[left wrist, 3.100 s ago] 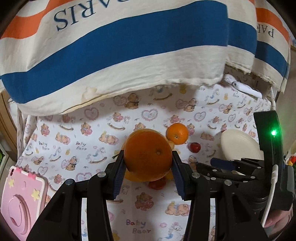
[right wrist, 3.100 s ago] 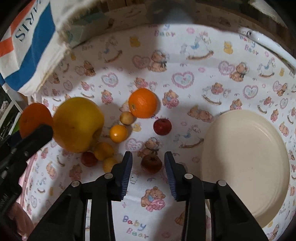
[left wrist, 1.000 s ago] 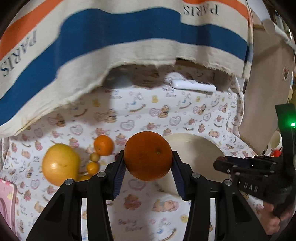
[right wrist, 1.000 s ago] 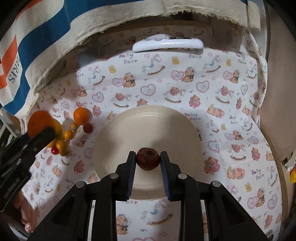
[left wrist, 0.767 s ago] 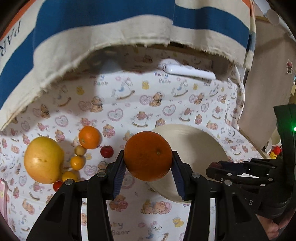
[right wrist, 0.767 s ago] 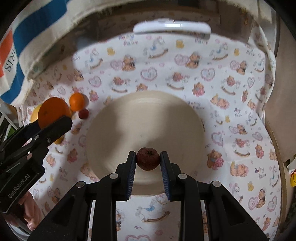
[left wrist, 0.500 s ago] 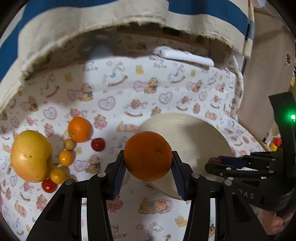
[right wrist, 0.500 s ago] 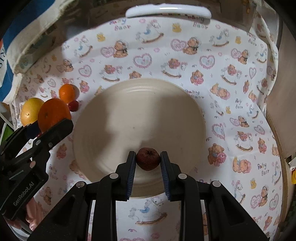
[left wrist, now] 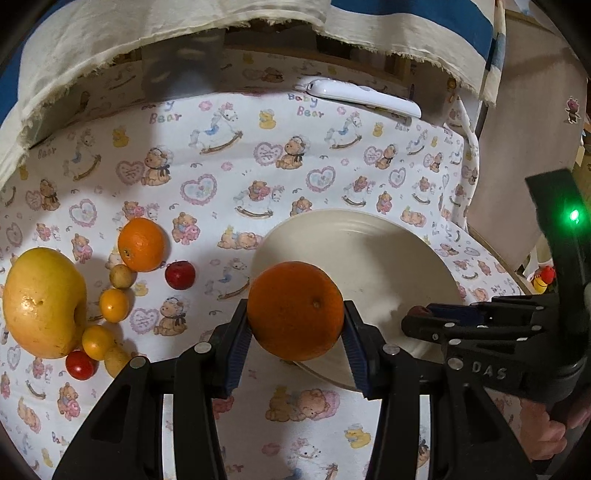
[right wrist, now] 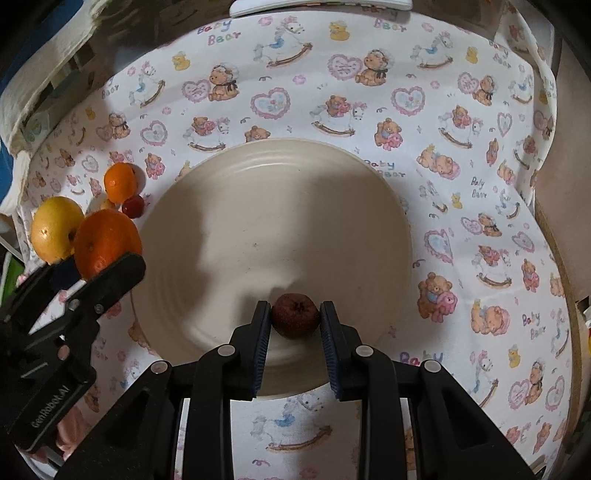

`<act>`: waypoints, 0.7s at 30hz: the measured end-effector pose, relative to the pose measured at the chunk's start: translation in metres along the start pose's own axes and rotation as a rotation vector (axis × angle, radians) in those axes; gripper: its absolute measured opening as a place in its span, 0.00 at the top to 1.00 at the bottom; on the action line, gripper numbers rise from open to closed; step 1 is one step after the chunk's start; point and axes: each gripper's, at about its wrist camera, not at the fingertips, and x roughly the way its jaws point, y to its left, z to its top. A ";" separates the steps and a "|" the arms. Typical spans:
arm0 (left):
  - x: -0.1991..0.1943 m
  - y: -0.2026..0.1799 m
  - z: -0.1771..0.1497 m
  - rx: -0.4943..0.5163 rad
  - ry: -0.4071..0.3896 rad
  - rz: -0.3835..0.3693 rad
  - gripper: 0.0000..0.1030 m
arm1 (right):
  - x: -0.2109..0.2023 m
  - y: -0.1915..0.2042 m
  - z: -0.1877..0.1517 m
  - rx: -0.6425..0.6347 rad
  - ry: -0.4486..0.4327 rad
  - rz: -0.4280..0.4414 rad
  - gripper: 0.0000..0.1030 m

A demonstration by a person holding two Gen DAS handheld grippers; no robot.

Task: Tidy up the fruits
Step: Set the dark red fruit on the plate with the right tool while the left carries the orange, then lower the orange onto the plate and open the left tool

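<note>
The right gripper [right wrist: 295, 317] is low over the cream plate [right wrist: 280, 206], its jaws opening around a small dark-red fruit [right wrist: 295, 315] that sits at the plate's 6 o'clock edge; the pads are just beside it, and whether they still touch cannot be told. The left gripper [left wrist: 295, 332] clamps a large orange [left wrist: 295, 310] above the plate's 7 o'clock rim in the left wrist view. Out on the bear-print cloth [left wrist: 229, 177] over the tabletop, at the plate's 9 o'clock, lie a smaller orange [left wrist: 141, 243], a red fruit [left wrist: 180, 274], a big yellow fruit [left wrist: 42, 302] and several small yellow fruits [left wrist: 114, 305]. A white remote [left wrist: 360, 98] lies at 12 o'clock, under a striped cloth [left wrist: 406, 22].
</note>
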 end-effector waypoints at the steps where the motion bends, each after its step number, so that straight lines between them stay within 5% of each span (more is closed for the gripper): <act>1: 0.002 0.000 0.000 0.001 0.006 -0.005 0.55 | -0.002 -0.001 0.000 0.008 -0.008 0.006 0.60; 3: 0.005 -0.001 -0.001 0.001 0.017 -0.015 0.55 | -0.011 -0.003 0.000 0.021 -0.040 0.018 0.45; 21: 0.013 -0.018 -0.007 0.108 0.012 0.044 0.54 | -0.035 -0.027 0.005 0.108 -0.120 0.016 0.45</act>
